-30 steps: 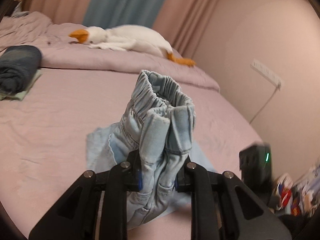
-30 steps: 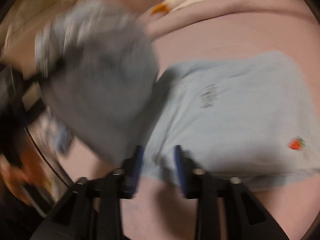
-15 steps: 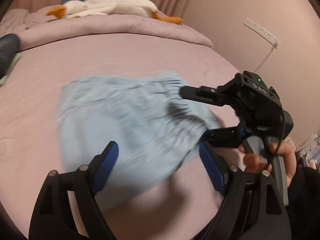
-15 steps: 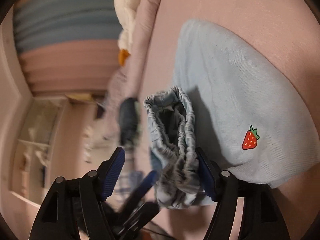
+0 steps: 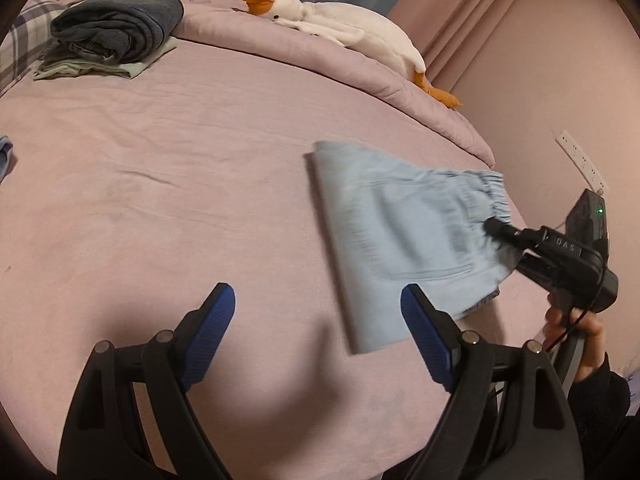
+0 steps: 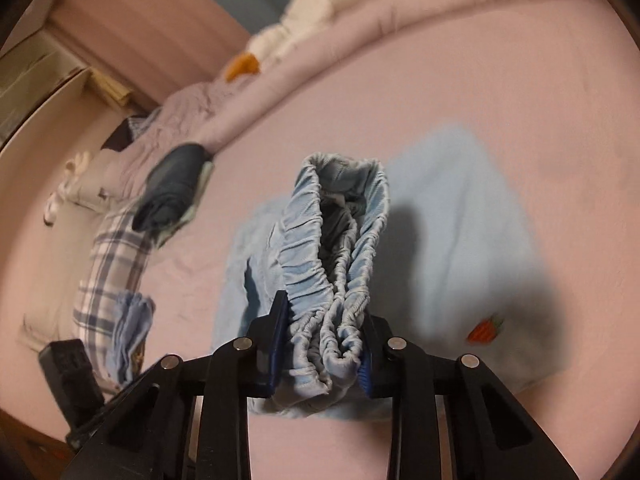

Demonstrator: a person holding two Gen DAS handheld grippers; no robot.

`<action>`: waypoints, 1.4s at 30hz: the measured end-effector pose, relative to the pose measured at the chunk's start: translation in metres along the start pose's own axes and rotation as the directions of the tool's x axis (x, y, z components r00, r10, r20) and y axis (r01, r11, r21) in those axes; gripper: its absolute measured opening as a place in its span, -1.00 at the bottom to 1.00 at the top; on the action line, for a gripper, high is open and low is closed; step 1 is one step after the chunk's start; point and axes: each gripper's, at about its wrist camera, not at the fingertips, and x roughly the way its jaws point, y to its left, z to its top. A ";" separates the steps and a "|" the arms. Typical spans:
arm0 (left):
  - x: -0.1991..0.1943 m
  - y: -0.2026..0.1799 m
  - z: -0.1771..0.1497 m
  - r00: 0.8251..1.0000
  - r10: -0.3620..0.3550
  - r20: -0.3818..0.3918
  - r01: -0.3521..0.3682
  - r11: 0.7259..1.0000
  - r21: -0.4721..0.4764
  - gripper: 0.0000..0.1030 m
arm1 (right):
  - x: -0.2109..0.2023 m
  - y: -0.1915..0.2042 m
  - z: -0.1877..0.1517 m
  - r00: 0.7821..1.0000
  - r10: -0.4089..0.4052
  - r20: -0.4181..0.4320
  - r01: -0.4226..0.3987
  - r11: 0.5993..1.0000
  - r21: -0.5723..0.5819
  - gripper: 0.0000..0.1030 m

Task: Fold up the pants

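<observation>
Pink bed (image 5: 200,184) carries the folded light-blue pants (image 5: 400,232). Right gripper (image 6: 322,346) has its jaws clamped on the elastic waistband (image 6: 332,248); left gripper (image 5: 318,328) gapes empty. Tugging one-handed could drag the fold askew.

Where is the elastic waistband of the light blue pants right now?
The waistband is pinched in the right gripper above the pink bed; in the left wrist view it sits at the pants' right end.

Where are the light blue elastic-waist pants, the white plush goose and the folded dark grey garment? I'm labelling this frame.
light blue elastic-waist pants (image 5: 400,232), left wrist view, flat middle.
white plush goose (image 5: 352,36), left wrist view, body.
folded dark grey garment (image 5: 120,24), left wrist view, top fold.
</observation>
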 end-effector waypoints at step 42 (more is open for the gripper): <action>0.170 -0.016 0.105 0.969 -0.092 -0.227 0.146 0.962 0.232 -0.89 | 0.090 0.083 -0.065 0.986 -0.099 -0.135 -0.006 0.784 -0.620 -0.84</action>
